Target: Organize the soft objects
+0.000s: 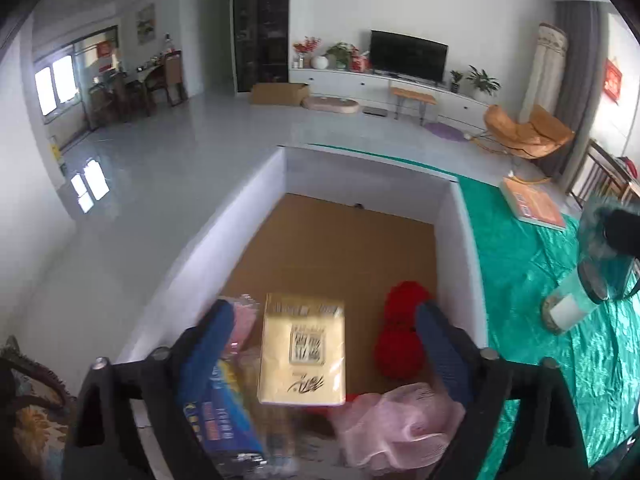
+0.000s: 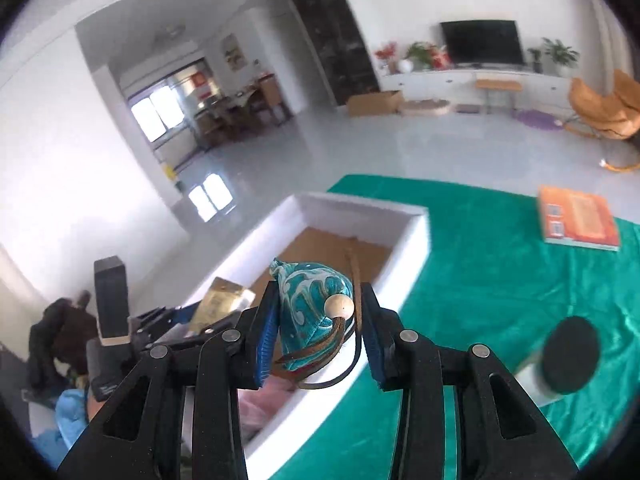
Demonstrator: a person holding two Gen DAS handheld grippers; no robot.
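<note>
A white box [image 1: 264, 184] with a brown cardboard floor stands on the green tablecloth; it also shows in the right wrist view [image 2: 404, 264]. My left gripper [image 1: 324, 320] is open above the box, and a yellow tissue pack [image 1: 303, 354] sits between its fingers without touching them. A red yarn ball [image 1: 398, 332], pink mesh cloth [image 1: 400, 424] and a blue pack [image 1: 218, 408] lie in the box. My right gripper [image 2: 318, 320] is shut on a teal patterned pouch [image 2: 310, 304] with a wooden bead [image 2: 339, 306] and brown cord, held over the box's near rim.
The green cloth [image 2: 500, 280] covers the table. An orange book [image 2: 576, 222] lies at its far right. A jar with a black lid [image 2: 570, 354] stands near my right gripper, also seen from the left wrist [image 1: 568, 308]. Grey floor lies beyond the box's left wall.
</note>
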